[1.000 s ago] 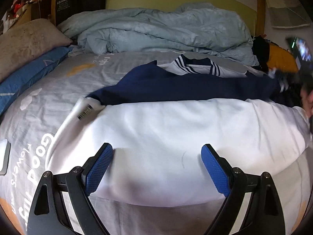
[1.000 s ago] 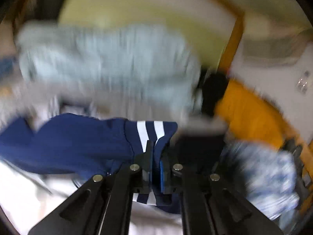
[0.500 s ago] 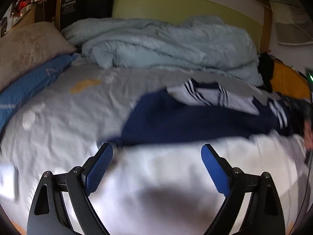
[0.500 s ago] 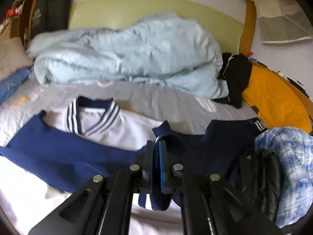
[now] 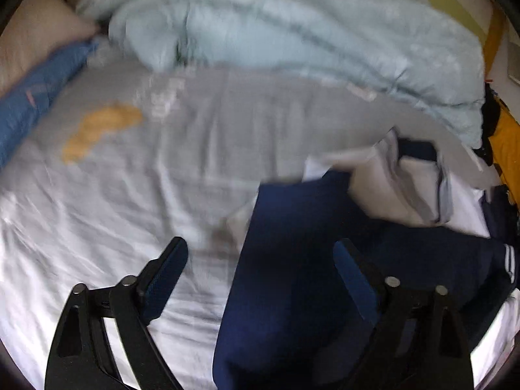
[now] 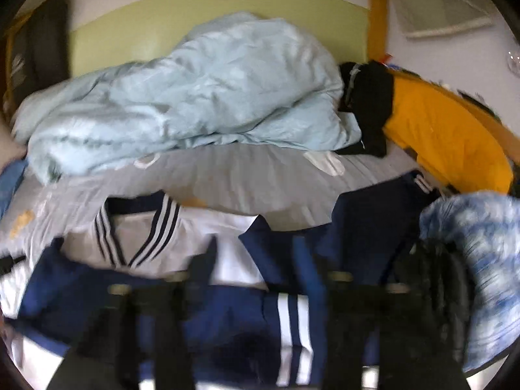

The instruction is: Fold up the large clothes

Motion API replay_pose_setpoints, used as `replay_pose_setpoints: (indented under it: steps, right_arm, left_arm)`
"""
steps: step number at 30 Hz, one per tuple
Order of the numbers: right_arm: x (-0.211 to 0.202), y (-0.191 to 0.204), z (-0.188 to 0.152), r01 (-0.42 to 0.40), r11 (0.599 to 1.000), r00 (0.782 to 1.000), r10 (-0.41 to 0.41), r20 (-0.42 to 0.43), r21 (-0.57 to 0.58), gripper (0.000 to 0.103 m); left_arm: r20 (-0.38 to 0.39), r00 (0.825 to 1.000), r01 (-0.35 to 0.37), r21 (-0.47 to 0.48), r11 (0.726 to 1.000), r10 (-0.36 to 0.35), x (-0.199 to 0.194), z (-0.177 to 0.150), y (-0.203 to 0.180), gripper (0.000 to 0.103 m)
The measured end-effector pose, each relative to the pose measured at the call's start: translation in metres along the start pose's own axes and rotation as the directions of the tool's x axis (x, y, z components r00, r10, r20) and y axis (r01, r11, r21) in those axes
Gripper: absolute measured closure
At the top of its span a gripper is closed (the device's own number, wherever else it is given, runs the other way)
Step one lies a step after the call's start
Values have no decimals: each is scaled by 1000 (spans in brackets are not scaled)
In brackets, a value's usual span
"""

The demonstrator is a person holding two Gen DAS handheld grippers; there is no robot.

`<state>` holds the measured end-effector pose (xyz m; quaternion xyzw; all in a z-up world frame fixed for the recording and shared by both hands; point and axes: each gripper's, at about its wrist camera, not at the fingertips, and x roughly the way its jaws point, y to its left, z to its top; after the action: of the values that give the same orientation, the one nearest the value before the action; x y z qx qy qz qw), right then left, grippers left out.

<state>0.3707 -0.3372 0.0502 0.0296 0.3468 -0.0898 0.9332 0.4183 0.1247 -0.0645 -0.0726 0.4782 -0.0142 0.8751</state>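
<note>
My left gripper (image 5: 260,273) hangs over the bed with its blue-padded jaws wide, having just narrowed a little, and nothing sits pressed between the pads. Under the right-hand pad lies the navy blue sleeve (image 5: 292,292) of the white and navy striped-collar sweatshirt (image 5: 399,188), running from six o'clock up toward one o'clock, where the white body and the collar bunch together. The rest of that view, from seven round to eleven o'clock, is the pale grey printed bed sheet (image 5: 146,169), with a heaped light blue duvet (image 5: 292,26) at twelve.

My right gripper (image 6: 256,266) has just been opening; its jaws stand apart and blurred, clear of the cloth. Between them at six o'clock rests the navy cuff with white stripes (image 6: 292,328), let down across the sweatshirt's front. The striped V-collar (image 6: 136,230) sits at nine o'clock, the other navy sleeve reaches toward two o'clock. A yellow cloth (image 6: 445,136) lies at two o'clock, a blue and white mottled bundle (image 6: 481,253) at three
</note>
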Motion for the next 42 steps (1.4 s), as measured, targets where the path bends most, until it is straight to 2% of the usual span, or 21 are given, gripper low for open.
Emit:
replay_pose_setpoints:
  steps: [2, 4, 5, 6, 8, 11, 14, 15, 18, 20, 22, 24, 25, 26, 29, 32, 35, 38, 40, 41, 42]
  right_arm:
    - [15, -5, -11, -5, 999, 1000, 5, -5, 36, 42]
    - [27, -13, -24, 16, 997, 1000, -15, -12, 77, 41]
    - [32, -14, -26, 37, 996, 998, -33, -47, 76, 41]
    - [37, -16, -27, 39, 997, 996, -34, -76, 69, 41]
    - [36, -23, -26, 25, 996, 997, -19, -69, 87, 22]
    - [39, -31, -28, 20, 995, 994, -9, -110, 96, 19]
    - [47, -34, -33, -13, 992, 984, 35, -174, 126, 19]
    - [50, -33, -35, -20, 992, 978, 46, -203, 129, 19]
    - [69, -17, -48, -74, 996, 937, 87, -337, 52, 18]
    - [80, 0, -58, -131, 991, 919, 125, -375, 9, 18]
    - [83, 16, -64, -128, 990, 918, 97, -385, -54, 20]
    - [78, 32, -68, -108, 983, 938, 53, -341, -145, 53]
    - [77, 37, -70, -146, 978, 934, 87, -347, -148, 78]
    - [74, 39, -71, -172, 975, 935, 116, -336, -140, 90]
    - [49, 46, -64, -112, 974, 988, 88, -131, -196, 91]
    - [24, 50, -53, -75, 973, 995, 89, 53, -219, 91]
    - [68, 46, -50, -45, 985, 995, 28, -101, -166, 91]
    - [100, 33, -59, -49, 994, 973, 25, -229, -99, 86]
    - [90, 25, -54, -55, 996, 981, 40, -191, -72, 77]
    - [82, 25, -53, -41, 996, 988, 29, -154, -75, 67]
    - [76, 27, -53, -25, 996, 992, 14, -129, -83, 65]
  left_arm:
    - [-70, 998, 10, 21, 1000, -8, 14, -7, -2, 32]
    - [-75, 997, 11, 50, 999, -7, 14, -11, -10, 38]
    - [-60, 998, 7, 73, 997, -3, 12, -13, -15, 52]
    - [-54, 999, 5, 91, 996, 0, 10, -14, -19, 76]
    - [-8, 1000, -3, 101, 995, 4, -1, -15, -23, 95]
    - [111, 993, -44, 67, 997, 37, -30, -17, -19, 99]
    - [205, 957, -206, -15, 978, 205, -48, -15, -4, 99]
    - [205, 947, -246, -29, 969, 247, -47, -14, 2, 99]
    - [116, 966, -223, -72, 972, 231, -27, -13, 22, 99]
    - [86, 965, -239, -81, 968, 246, -18, -12, 25, 99]
    - [88, 961, -257, -74, 964, 263, -18, -12, 23, 99]
    - [105, 960, -253, -76, 964, 260, -23, -11, 22, 99]
    - [110, 960, -250, -74, 965, 257, -22, -13, 20, 99]
    - [114, 961, -245, -77, 966, 253, -23, -13, 21, 99]
    - [131, 967, -211, -80, 974, 220, -27, -11, 20, 99]
    - [125, 963, -232, -63, 971, 238, -22, -9, 17, 98]
    - [130, 962, -239, -38, 970, 242, -14, -8, 14, 84]
    - [145, 941, -302, -49, 952, 306, -20, -8, 13, 59]
    - [196, 922, -327, -62, 943, 333, -38, -12, 9, 47]
    - [232, 920, -311, -61, 949, 316, -48, -13, 5, 38]
    - [271, 919, -281, -61, 958, 287, -60, -14, 1, 28]
